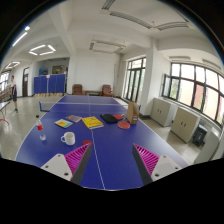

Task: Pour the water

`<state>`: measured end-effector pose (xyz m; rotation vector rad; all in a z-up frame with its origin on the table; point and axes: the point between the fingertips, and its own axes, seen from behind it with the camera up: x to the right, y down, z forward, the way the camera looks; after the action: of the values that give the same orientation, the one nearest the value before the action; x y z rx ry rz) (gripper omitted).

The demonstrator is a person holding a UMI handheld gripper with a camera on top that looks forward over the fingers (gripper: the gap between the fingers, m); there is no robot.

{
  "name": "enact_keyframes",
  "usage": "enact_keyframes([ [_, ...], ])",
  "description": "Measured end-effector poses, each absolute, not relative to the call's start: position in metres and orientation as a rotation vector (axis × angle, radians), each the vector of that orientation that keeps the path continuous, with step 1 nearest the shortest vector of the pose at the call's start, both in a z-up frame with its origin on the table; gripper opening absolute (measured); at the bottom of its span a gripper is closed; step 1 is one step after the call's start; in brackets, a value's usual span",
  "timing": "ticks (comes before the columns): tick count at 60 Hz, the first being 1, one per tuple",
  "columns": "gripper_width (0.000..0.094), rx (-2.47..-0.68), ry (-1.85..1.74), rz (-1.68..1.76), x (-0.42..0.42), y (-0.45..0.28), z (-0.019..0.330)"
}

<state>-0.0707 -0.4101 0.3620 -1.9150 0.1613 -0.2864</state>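
A clear water bottle [41, 130] with a red cap stands on the blue ping-pong table [105, 150], far ahead and left of my fingers. A white mug [68, 138] stands just right of the bottle, a little nearer. My gripper [112, 163] is open and empty, held above the near part of the table, with its pink pads [78, 158] spread wide. Nothing is between the fingers.
A yellow book [92, 122], a smaller yellow item [63, 123], a dark object [110, 118], a red plate [124, 125] and a brown paper bag [132, 111] lie further along the table. Blue boards stand at the far wall; cabinets line the right wall under windows.
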Motion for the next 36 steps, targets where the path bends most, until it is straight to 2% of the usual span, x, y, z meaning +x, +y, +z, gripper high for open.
enact_keyframes([
  [7,0.0850,-1.953,0.171,-0.309,-0.079,-0.422,0.347],
  [14,0.0853,-1.993,0.186,-0.335,-0.108,-0.397,0.301],
  [15,0.0853,-2.002,0.183,-0.332,-0.094,-0.410,0.304],
  [16,0.0851,-2.007,0.182,-0.339,-0.107,-0.400,0.287],
  [21,0.0849,-2.055,0.167,-0.340,-0.132,-0.401,0.254],
  [29,0.0853,-2.136,0.142,-0.286,-0.208,-0.374,0.176],
  [36,0.0851,-2.178,0.070,-0.172,-0.303,-0.330,0.134],
])
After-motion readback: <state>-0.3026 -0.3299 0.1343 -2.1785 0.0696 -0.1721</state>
